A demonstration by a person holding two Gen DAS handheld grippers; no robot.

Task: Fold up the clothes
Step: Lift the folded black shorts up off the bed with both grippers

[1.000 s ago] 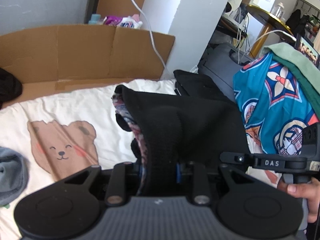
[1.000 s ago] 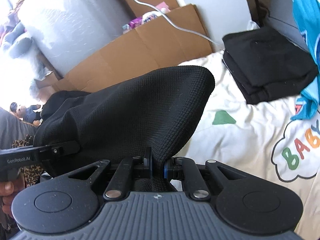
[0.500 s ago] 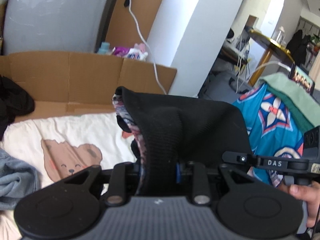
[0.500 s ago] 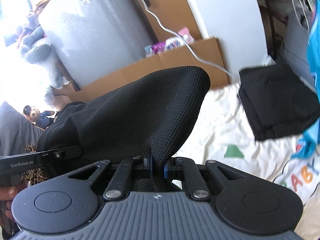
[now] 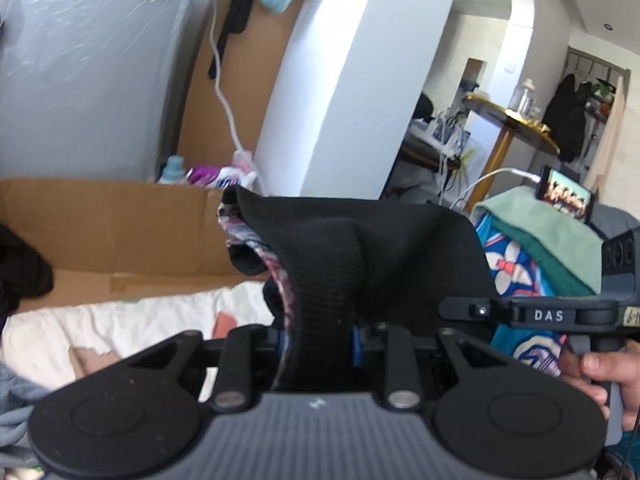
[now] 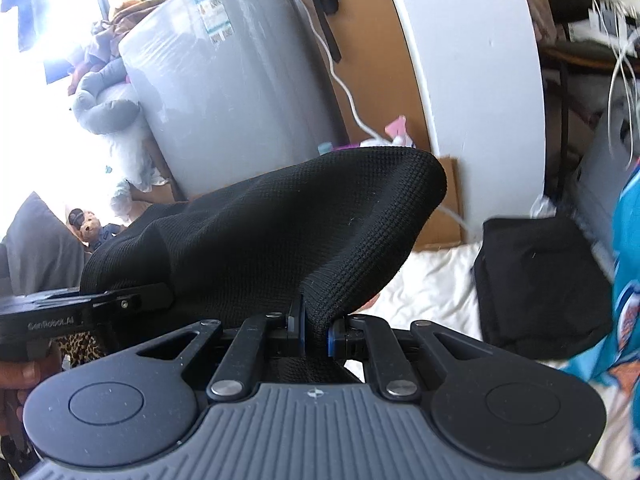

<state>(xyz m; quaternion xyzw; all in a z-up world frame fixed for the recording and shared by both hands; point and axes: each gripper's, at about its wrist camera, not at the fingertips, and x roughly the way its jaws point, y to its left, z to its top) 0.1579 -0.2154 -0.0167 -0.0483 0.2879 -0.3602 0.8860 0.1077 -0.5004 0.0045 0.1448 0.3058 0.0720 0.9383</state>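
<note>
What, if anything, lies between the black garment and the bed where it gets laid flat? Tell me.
Nothing visible does. Both the left gripper and the right gripper are shut on the black garment, held above the white sheet. The folded black pile lies to the side. The garment hides the sheet directly beneath it.

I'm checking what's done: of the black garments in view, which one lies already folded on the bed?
The flat black folded garment on the white sheet. The black knit garment hangs clamped between the left gripper and right gripper.

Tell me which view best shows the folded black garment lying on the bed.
The right wrist view: the folded black garment lies in full sight on the white bedding, right of the held black knit. In the left wrist view it does not show.
</note>
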